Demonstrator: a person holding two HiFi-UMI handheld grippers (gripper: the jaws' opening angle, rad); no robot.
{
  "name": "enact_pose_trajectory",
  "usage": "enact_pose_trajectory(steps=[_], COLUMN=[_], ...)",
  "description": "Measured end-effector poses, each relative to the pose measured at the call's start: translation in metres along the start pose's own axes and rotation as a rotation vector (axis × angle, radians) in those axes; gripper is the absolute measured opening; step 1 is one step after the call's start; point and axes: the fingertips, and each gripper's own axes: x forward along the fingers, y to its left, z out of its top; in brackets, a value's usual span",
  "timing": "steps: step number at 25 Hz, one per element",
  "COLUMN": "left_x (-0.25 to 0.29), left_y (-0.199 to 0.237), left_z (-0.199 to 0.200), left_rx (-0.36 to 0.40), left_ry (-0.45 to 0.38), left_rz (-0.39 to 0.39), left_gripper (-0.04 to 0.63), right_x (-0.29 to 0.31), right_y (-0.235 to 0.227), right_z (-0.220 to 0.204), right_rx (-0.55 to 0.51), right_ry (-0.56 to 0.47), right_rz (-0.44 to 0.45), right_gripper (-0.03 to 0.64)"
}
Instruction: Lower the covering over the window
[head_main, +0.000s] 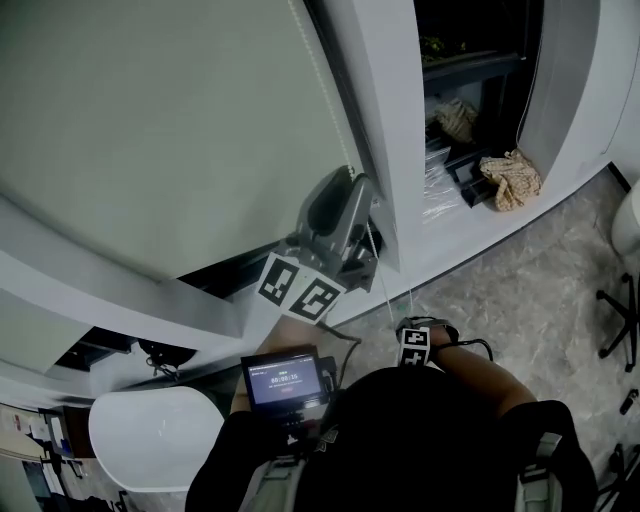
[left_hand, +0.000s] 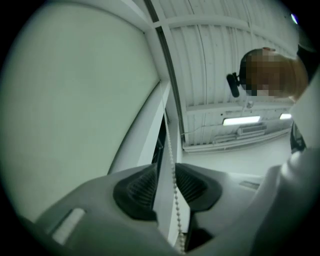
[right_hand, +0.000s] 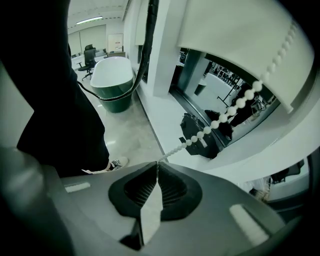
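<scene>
The roller blind (head_main: 150, 110) is hanging over most of the window, leaving only a dark strip of glass (head_main: 225, 268) showing above the sill. The covering looks close to fully down, though not there yet.

Its bead chain (right_hand: 220, 120) is running down the frame at the blind's right edge. The right gripper (right_hand: 157, 167) is sitting low and pointing steeply downward, its fingers pinched together on the chain, with the beads leading straight into their tips. That placement is probably keeping the loop taut at the bottom of a pull.

The left gripper (left_hand: 166, 175) is reaching up beside the frame. Its fingers are standing apart with the chain passing between the ribbed pads, not pressed by either one. It appears to be lining up a higher grip, so that the two can work hand over hand.

As for writing, a small screen (head_main: 285, 378) at the person's chest is showing figures too small to read. The marker cubes (head_main: 300, 288) are carrying only black-and-white square patterns — no brand or label is legible anywhere.
</scene>
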Motion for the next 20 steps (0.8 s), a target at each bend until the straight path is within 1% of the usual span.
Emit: enact_pose_trajectory(steps=[3, 8, 9, 10, 13, 15, 17, 19, 20], left_x=[0.011, 0.030, 0.032, 0.033, 0.030, 0.027, 0.019, 0.003, -0.010], left_y=[-0.002, -0.009, -0.010, -0.011, -0.006, -0.001, 0.006, 0.016, 0.023], left_z=[0.013, 0.016, 0.016, 0.016, 0.018, 0.011, -0.016, -0.068, -0.102], left_rx=[-0.013, -0.028, -0.021, -0.012, 0.008, 0.033, 0.109, 0.169, 0.179], left_ry=[-0.043, 0.001, 0.004, 0.002, -0.008, 0.029, 0.129, 0.263, 0.336], left_rz=[-0.035, -0.112, -0.118, -0.118, -0.096, -0.081, -0.055, -0.024, -0.012], left_gripper=[0.115, 0.105, 0.076, 0.017, 0.013, 0.012, 0.011, 0.011, 0.011], right_x=[-0.002, -0.002, -0.003, -0.003, -0.007, -0.004, -0.005, -0.013, -0.017], right_y=[-0.006, -0.005, -0.006, -0.007, -0.009, -0.009, -0.009, -0.017, -0.024], right_z=[-0.012, -0.019, -0.019, -0.019, -0.023, -0.030, -0.042, -0.058, -0.068], right_rx=[0.023, 0.006, 0.005, 0.006, 0.038, 0.122, 0.260, 0.449, 0.559], right_ry=[0.016, 0.033, 0.032, 0.031, 0.022, 0.004, -0.026, -0.073, -0.105], right_rz=[-0.004, -0.001, 0.000, 0.001, 0.009, 0.025, 0.036, 0.015, -0.007], right_gripper=[0.012, 0.012, 0.012, 0.012, 0.012, 0.015, 0.020, 0.024, 0.035])
